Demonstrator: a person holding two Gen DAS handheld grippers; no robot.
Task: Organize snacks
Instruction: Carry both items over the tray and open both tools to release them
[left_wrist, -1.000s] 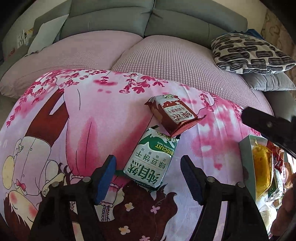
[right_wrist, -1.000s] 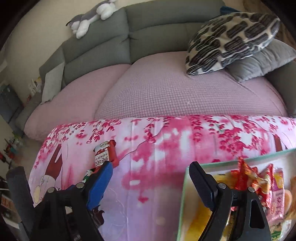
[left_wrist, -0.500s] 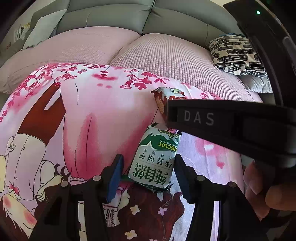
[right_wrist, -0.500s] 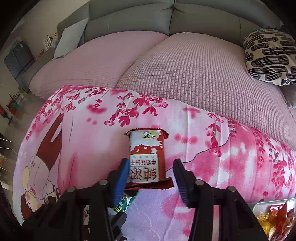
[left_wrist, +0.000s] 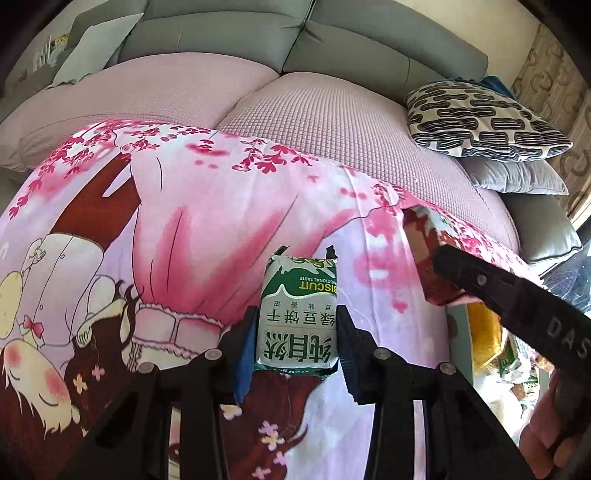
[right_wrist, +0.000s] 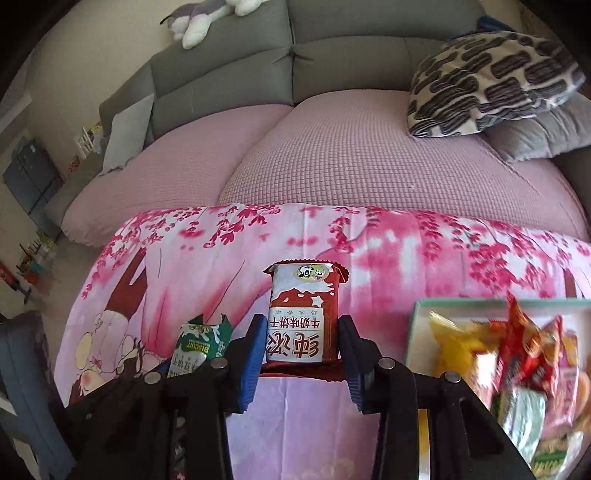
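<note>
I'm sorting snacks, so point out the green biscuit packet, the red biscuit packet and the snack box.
green biscuit packet (left_wrist: 297, 321), left wrist view, middle of its printed face
red biscuit packet (right_wrist: 303, 325), right wrist view, middle of its label
snack box (right_wrist: 415, 328), right wrist view, its left wall

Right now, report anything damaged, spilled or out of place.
Nothing stands out. The left gripper pinches the green biscuit pack, the right gripper the red one; both wrappers look intact.

I'm in a home, prob. a living rm: big grey sofa (right_wrist: 332, 55), pink seat covers (right_wrist: 369, 155), pillows (right_wrist: 491, 77), a soft toy cat (right_wrist: 207, 18), cartoon blanket (left_wrist: 184, 229).
</note>
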